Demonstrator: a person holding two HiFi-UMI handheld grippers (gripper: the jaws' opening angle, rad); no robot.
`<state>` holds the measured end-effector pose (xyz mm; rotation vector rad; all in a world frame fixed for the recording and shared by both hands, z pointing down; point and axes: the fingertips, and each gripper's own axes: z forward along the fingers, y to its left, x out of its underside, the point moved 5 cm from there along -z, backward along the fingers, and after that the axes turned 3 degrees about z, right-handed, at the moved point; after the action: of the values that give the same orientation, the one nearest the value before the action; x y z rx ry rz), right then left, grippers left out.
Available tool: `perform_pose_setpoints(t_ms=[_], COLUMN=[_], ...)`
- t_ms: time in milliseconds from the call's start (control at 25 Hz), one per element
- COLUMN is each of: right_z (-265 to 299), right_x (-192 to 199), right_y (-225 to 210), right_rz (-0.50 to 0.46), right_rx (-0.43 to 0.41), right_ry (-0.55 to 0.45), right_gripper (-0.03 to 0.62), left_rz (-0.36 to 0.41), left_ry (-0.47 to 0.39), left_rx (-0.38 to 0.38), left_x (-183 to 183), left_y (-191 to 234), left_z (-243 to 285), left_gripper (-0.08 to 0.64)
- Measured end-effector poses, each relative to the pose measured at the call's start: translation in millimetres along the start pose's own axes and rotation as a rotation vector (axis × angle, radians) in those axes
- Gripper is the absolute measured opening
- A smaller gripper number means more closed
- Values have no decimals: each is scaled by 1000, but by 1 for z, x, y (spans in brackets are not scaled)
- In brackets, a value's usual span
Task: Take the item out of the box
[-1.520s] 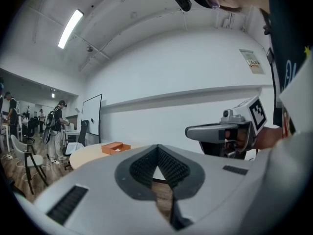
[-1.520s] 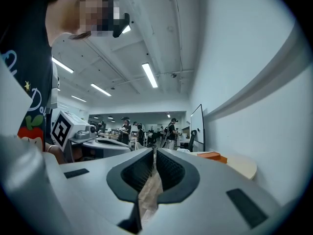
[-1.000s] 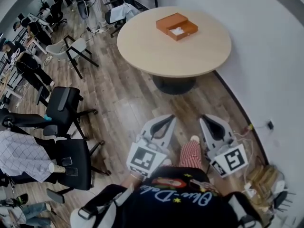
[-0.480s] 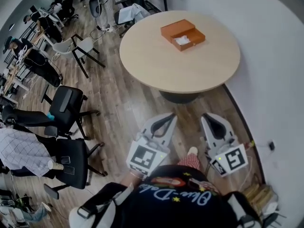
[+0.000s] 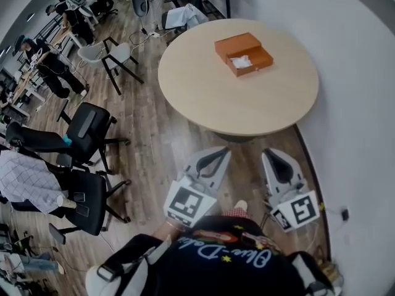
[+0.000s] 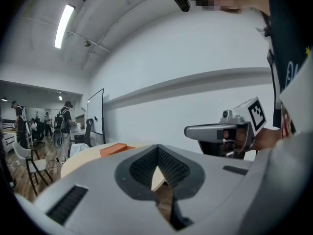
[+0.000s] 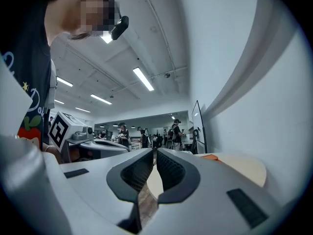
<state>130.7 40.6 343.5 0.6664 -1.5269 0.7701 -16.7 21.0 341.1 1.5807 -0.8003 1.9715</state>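
An orange box (image 5: 244, 53) lies open on the far side of a round beige table (image 5: 247, 103), with a white item (image 5: 241, 61) in its open tray. Both grippers hang over the floor, short of the table's near edge. My left gripper (image 5: 224, 152) is shut, tips together, nothing in it. My right gripper (image 5: 267, 153) is shut and empty too. In the left gripper view the box (image 6: 116, 149) shows small on the table (image 6: 78, 161) beyond the closed jaws. In the right gripper view only an orange sliver of the box (image 7: 211, 156) shows.
Black office chairs (image 5: 83, 131) stand on the wooden floor at the left, one with a checked garment (image 5: 28, 187) on it. A white chair (image 5: 114, 54) stands near the table's far left. A white wall (image 5: 358, 103) curves close along the right. People work at desks far left.
The table and box have slid lower and nearer in the head view as the person walks toward them. Both grippers stay shut and in the same place relative to the body.
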Motion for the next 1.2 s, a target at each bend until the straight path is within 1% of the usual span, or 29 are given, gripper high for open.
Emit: perform_pose_setpoints(t_ms=[120,240,440,760,880,1000,1120,1200], right_z=[-1,-5,-11,-4,2,8,17,22], right_x=[-4,0,-1,3,7,11,11,12], right_y=[-15,-30,-56,-64,-70,-78,-91,-101], right_rz=[-5,11,20,46,34,46,60,44], right_rx=[-13,-24,-38,-75,-88,-81,-56,-36], right_ry=[-6,-3,-2,3,-1,11,24,35], right_gripper=[3,8,17,25,25,25,31,32], left_rz=[-14,-32,-24,-39,-43,-45,-34,-25], left_ry=[16,32,41,43,51,53,37,23], left_rx=[-22,-40,-48,-84,-94,-87,-71,-57], left_x=[-2,-2,-8,-12,-7,-1,0,1], left_y=[-3,-8,-20,-16,-11,-5,4,10], left_z=[12,24,43,47,53,65,84,98], left_gripper=[-15,-15,-15,-15,-15,-15,-15,-15])
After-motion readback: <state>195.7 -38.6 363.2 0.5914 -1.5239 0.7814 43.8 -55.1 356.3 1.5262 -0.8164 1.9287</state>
